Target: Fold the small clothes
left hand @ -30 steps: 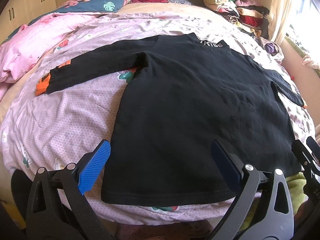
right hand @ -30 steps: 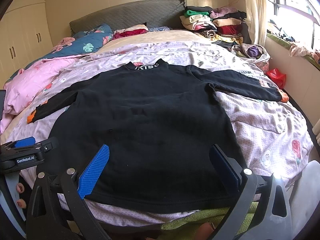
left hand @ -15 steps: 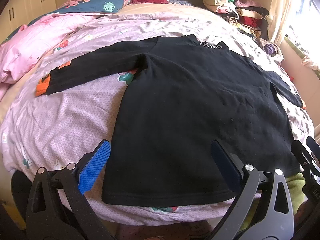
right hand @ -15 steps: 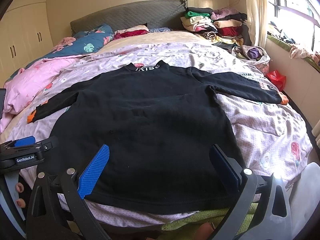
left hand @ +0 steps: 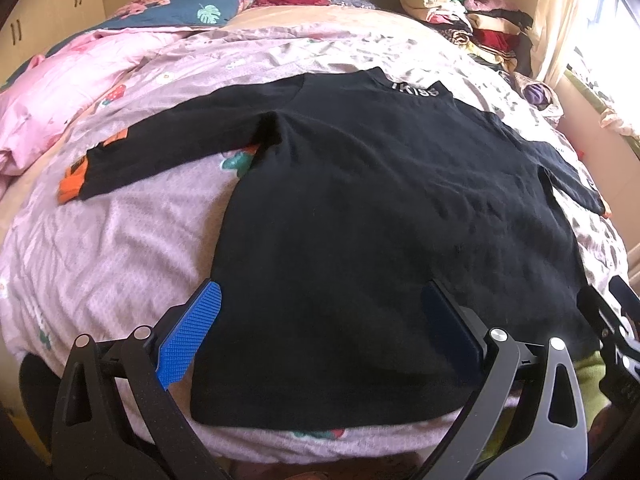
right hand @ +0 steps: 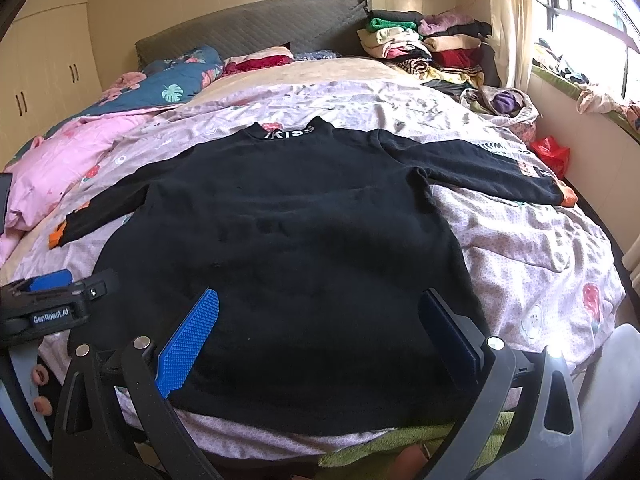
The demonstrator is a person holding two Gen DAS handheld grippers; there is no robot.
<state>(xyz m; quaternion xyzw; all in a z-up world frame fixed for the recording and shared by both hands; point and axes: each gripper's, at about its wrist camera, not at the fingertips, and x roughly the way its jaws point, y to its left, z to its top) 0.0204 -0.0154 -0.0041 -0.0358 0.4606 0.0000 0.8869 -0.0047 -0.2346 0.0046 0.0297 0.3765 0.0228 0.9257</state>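
Observation:
A black long-sleeved shirt (left hand: 380, 208) lies flat on the bed, collar with white lettering at the far end, both sleeves spread out, orange cuffs at the ends. It also shows in the right wrist view (right hand: 296, 240). My left gripper (left hand: 320, 332) is open and empty, hovering over the shirt's lower left hem. My right gripper (right hand: 320, 332) is open and empty over the lower right hem. The left gripper shows at the left edge of the right wrist view (right hand: 48, 304).
A lilac patterned sheet (left hand: 120, 248) covers the bed. A pink quilt (left hand: 60, 92) lies at the left, a stack of folded clothes (right hand: 424, 44) at the far right by the headboard. A window and sill (right hand: 580, 60) run along the right.
Both grippers have drifted slightly forward over the shirt's hem. The shirt has not moved.

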